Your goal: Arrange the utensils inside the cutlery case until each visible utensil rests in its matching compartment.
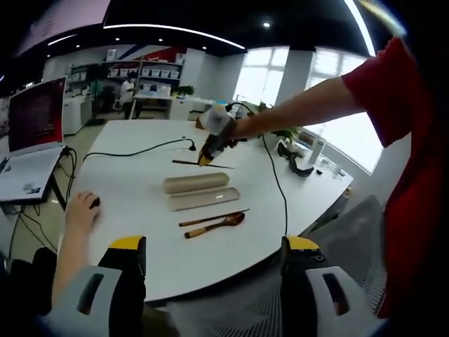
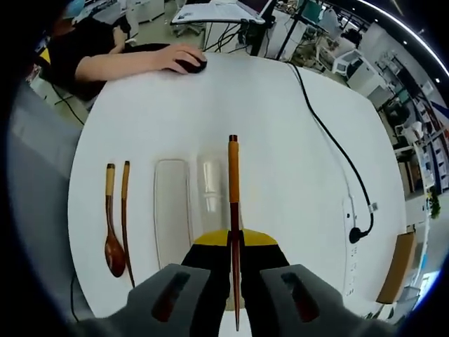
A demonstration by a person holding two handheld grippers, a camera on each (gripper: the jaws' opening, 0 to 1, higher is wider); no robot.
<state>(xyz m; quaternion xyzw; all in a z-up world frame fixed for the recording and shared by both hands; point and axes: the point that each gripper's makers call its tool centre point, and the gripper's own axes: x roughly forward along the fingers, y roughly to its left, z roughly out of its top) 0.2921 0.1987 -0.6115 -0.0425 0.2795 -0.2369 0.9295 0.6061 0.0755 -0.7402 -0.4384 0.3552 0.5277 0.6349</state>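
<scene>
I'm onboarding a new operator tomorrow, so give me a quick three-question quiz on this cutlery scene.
1. True or false: the right gripper is shut on a chopstick.
2. Which utensils lie together on the white table, beside the two halves of the cutlery case?
A. a spoon and a second chopstick
B. a fork and a knife
C. two spoons
3. Fill in: the left gripper is ____, with nothing between its jaws.

Key: 1 true; 2 A; 3 open.
</scene>
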